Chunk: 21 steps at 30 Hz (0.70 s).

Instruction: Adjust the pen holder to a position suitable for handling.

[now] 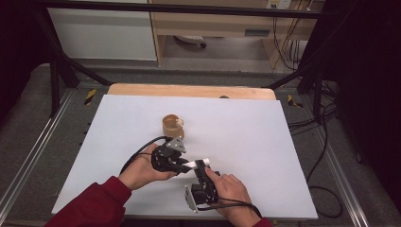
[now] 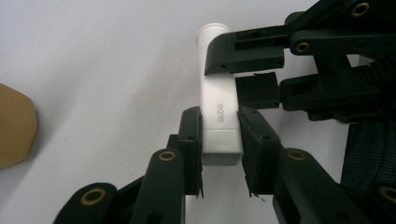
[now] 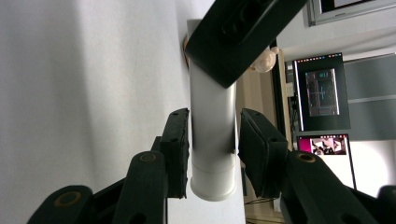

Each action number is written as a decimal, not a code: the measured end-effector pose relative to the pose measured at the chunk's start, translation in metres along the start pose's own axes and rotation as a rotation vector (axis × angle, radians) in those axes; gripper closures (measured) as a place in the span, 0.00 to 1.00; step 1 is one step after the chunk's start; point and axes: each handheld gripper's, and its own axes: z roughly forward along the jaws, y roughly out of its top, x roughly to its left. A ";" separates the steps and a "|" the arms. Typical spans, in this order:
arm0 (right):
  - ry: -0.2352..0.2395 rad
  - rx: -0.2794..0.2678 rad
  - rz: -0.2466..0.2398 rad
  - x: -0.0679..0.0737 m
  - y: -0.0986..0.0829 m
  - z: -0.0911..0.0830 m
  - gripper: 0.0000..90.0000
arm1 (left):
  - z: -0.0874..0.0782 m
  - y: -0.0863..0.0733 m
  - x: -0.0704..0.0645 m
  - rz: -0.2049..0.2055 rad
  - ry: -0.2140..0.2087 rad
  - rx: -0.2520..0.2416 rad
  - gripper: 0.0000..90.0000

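A white tabletop (image 1: 265, 142) is seen in the high view, laid over a wooden board whose edge is shown at 12 o'clock. Near the middle of the tabletop, a short tan ring-shaped holder (image 1: 173, 126) is stood upright, with a small pale thing lodged at its rim.

At about 6 o'clock from the holder, near the front edge of the tabletop, two hands are brought together. The left hand (image 1: 142, 171), in a dark red sleeve, is wrapped around the left hand-held gripper (image 1: 185, 164), which is pointed toward 3 o'clock. The right hand (image 1: 231, 189) is closed around the right hand-held gripper (image 1: 202, 166), which is pointed toward 12 o'clock.

Between them a white glue stick (image 1: 194, 163) is held, lying roughly level just above the tabletop. In the left gripper view the glue stick (image 2: 220, 119), marked GLOO, is clamped at its squared end between the two black jaws, both pads being pressed against its sides. In the right gripper view the round end of the glue stick (image 3: 212, 140) is flanked by the right jaws; the left pad is set against it, while whether the right pad is touching cannot be told.
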 end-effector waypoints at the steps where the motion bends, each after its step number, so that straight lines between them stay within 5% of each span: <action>1: 0.000 0.002 -0.001 0.000 0.000 0.000 0.71 | 0.000 0.000 0.000 -0.005 -0.005 -0.006 0.79; 15: 0.000 0.008 -0.021 0.001 0.001 0.001 0.76 | 0.001 -0.002 0.001 -0.006 -0.022 -0.012 0.79; 21: 0.022 0.014 0.010 0.000 -0.001 0.001 0.76 | 0.002 -0.006 0.001 -0.026 -0.023 -0.076 0.79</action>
